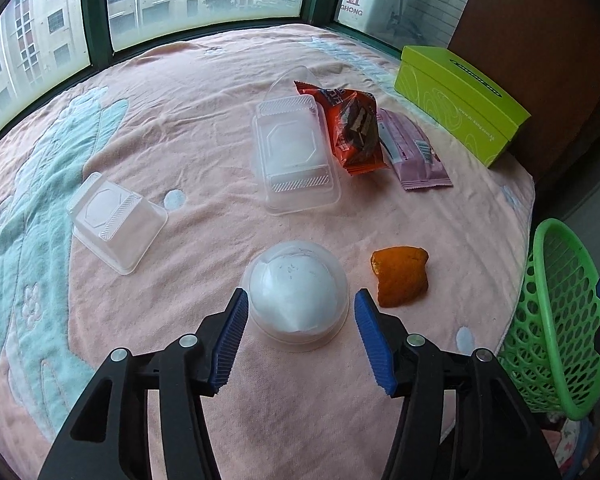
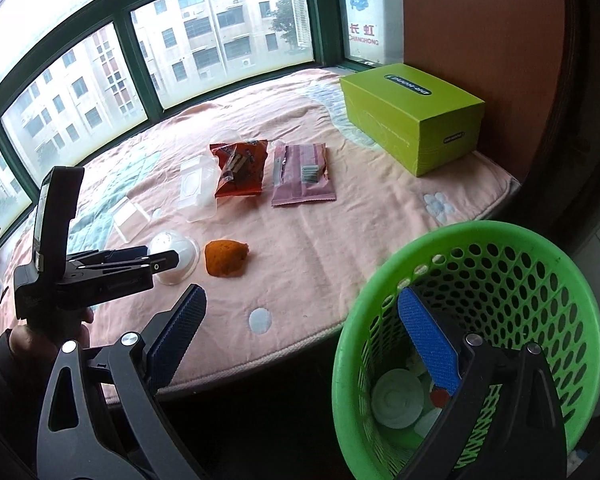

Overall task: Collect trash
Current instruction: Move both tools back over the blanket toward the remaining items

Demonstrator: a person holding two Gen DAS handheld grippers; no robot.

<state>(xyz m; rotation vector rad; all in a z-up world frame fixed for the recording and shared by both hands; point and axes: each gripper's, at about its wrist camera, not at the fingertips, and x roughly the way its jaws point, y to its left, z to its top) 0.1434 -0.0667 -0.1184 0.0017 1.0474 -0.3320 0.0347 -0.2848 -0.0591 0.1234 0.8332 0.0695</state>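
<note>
Both grippers' jaws gape, the left gripper (image 1: 300, 304) straddling the dome lid (image 1: 296, 294) untouched.

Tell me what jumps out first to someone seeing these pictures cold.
The bright green basket at the bed's edge grabs the eye, with the right claw open, one finger hanging inside it above trash already dropped in. On the pink blanket, the left claw stands open around a clear dome lid, an orange peel just beside it.

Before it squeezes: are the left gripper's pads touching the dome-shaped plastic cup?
Apart. The left wrist view shows pink blanket between each pad and the dome cup; the left gripper straddles it, open.
</note>
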